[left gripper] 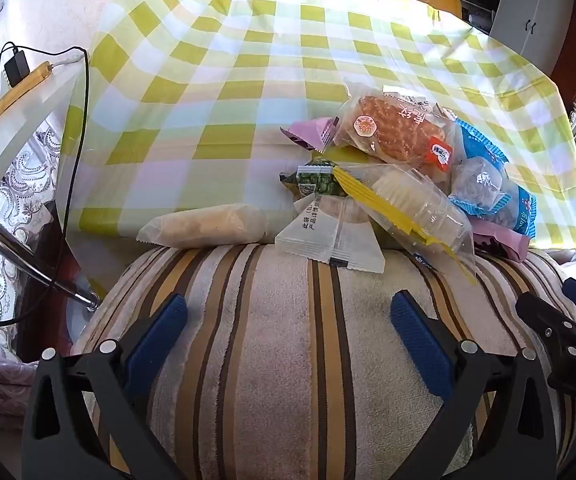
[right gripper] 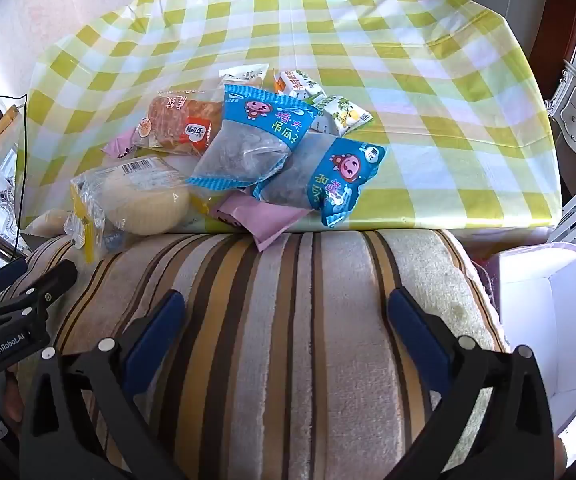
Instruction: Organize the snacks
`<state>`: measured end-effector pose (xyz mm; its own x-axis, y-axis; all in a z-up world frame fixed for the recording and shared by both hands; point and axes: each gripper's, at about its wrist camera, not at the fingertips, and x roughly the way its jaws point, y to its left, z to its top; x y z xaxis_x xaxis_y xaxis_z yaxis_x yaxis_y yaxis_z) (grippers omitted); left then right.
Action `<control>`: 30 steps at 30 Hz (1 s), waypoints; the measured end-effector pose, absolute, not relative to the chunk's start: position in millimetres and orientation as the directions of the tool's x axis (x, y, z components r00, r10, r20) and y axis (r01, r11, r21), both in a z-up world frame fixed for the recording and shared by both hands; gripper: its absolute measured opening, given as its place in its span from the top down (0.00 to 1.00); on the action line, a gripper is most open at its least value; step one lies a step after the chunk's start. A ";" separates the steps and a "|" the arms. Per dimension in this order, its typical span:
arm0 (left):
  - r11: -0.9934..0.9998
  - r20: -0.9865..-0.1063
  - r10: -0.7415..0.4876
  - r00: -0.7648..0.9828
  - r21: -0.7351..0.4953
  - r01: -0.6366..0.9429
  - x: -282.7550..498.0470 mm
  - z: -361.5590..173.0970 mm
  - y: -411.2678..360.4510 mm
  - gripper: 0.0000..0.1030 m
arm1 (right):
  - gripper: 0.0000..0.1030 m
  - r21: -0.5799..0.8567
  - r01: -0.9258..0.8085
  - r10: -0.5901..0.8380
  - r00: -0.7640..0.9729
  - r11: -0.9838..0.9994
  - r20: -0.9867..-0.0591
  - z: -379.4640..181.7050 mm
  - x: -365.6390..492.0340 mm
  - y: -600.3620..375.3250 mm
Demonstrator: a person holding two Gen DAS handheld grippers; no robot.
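Snacks in crinkly plastic wrappers [right gripper: 224, 152] heaped at the checked yellow-green tablecloth's [right gripper: 427, 92] near edge; I hold left gripper [left gripper: 288, 320] and right gripper [right gripper: 286, 316] wide open and empty, aiming first at the topmost blue packet [right gripper: 256, 136], probably toward the white box [right gripper: 543, 320].

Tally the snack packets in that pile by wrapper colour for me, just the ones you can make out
Blue packets: 2
Pink packets: 2
Clear bread or cake packets: 3
White packets with print: 4
Green packet: 1
Total: 12; some overlap, so others may be hidden.
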<state>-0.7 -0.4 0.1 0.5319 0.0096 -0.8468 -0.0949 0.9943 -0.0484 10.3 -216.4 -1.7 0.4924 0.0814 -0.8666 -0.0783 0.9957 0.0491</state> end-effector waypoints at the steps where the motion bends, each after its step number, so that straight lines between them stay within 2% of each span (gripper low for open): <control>1: 0.994 -0.846 0.011 0.533 -0.047 -0.095 -1.0 0.0 -0.1 0.04 | 0.01 0.055 -0.078 0.086 0.491 0.995 -0.867 -1.7 10.4 -216.5; 30: 0.992 -0.840 0.063 0.539 -0.007 -0.127 1.4 0.6 -3.4 0.04 | 0.01 0.053 -0.077 0.085 0.498 0.996 -0.863 -2.2 10.0 -216.8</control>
<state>1.4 -3.4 0.6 0.5386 0.0631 -0.8402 -0.1270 0.9919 -0.0070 10.0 -216.8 -2.2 0.4979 0.0847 -0.8631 -0.0771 0.9956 0.0532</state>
